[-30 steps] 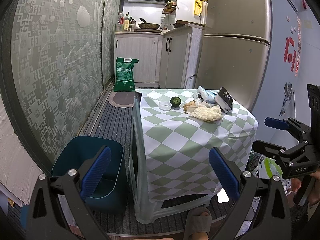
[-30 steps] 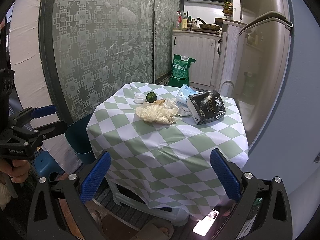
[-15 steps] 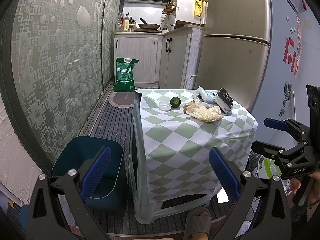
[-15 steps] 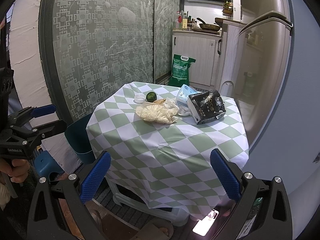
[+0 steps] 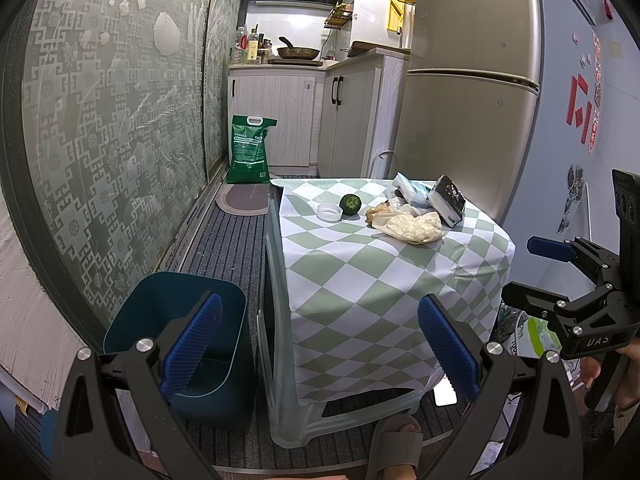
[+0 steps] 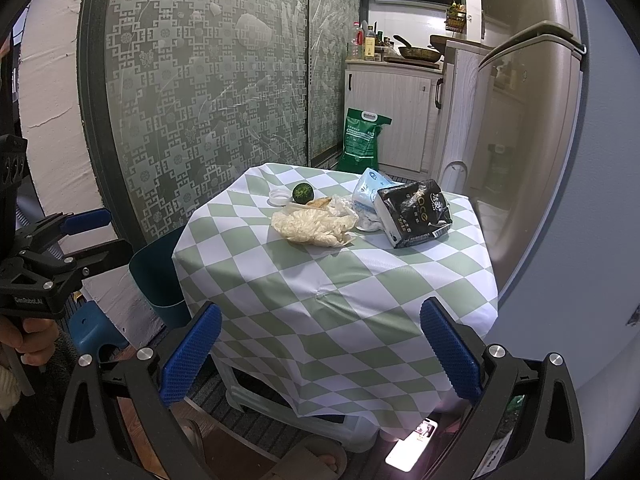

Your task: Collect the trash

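Note:
Trash lies at the far side of a small checked table [image 5: 360, 280] [image 6: 320, 280]: a crumpled cream bag [image 5: 414, 227] [image 6: 312, 224], a black packet [image 5: 447, 200] [image 6: 414, 213], a white-blue wrapper [image 5: 412, 191] [image 6: 366, 190], a white cap [image 5: 329, 212] [image 6: 279, 197] and a green round fruit [image 5: 350, 204] [image 6: 302, 193]. A dark teal bin [image 5: 180, 336] [image 6: 156, 272] stands on the floor left of the table. My left gripper [image 5: 320, 348] is open and empty, short of the table. My right gripper [image 6: 320, 354] is open and empty, short of the table's near edge.
A fridge [image 5: 468, 80] stands behind the table on the right. A patterned glass door [image 5: 112, 120] runs along the left. A green sack [image 5: 249, 150] leans on white cabinets [image 5: 280, 112] at the back. A sandalled foot [image 5: 394, 440] is under the table's front.

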`<state>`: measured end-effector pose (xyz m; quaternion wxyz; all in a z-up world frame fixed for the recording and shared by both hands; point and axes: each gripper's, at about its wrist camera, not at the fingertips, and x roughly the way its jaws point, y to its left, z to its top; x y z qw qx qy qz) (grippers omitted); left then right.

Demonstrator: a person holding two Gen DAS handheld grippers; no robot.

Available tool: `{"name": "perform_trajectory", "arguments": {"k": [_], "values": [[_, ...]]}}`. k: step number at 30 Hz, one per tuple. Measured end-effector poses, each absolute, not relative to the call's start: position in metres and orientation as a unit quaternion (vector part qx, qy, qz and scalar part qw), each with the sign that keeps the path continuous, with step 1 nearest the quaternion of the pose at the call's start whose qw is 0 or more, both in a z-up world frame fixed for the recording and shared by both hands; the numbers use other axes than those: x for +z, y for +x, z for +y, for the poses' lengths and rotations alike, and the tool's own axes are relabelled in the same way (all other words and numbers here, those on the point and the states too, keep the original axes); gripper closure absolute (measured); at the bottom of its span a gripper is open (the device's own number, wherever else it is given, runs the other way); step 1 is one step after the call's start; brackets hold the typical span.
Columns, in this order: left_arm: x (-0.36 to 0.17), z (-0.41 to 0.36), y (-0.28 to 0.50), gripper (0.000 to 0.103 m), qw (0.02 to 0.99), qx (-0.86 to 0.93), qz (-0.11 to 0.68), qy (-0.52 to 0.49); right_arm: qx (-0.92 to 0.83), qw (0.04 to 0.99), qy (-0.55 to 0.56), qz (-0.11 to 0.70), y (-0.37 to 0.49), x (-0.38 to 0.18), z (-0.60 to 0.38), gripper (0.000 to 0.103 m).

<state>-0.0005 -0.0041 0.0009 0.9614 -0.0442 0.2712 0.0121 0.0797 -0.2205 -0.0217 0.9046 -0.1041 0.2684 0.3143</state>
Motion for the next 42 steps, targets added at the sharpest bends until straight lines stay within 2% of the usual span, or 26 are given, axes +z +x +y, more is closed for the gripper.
{"name": "perform_trajectory", "arguments": {"k": [21,22,24,25,29,32,42], "values": [[0.010,0.001,0.005,0.005,0.965,-0.017,0.257,-0.057,0.319,0.897,-0.112,0.286,0.090,-0.008,-0.221,0.003],[0.011,0.002,0.009,0.006,0.964,-0.027,0.256,-0.061,0.324,0.893,-0.112,0.290,0.093,-0.005,-0.221,0.003],[0.012,0.002,0.016,0.022,0.962,-0.038,0.261,-0.064,0.329,0.890,-0.113,0.294,0.102,0.000,-0.221,0.004],[0.013,0.002,0.024,0.024,0.960,-0.049,0.268,-0.067,0.335,0.886,-0.114,0.299,0.108,0.002,-0.221,0.006],[0.015,-0.001,0.050,0.026,0.948,-0.093,0.288,-0.097,0.343,0.874,-0.142,0.312,0.127,0.003,-0.218,0.015],[0.019,-0.008,0.068,0.036,0.941,-0.113,0.302,-0.099,0.349,0.866,-0.158,0.321,0.140,0.001,-0.217,0.022],[0.007,-0.023,0.137,0.047,0.903,-0.150,0.381,-0.129,0.355,0.858,-0.180,0.324,0.165,0.003,-0.213,0.028]]}}
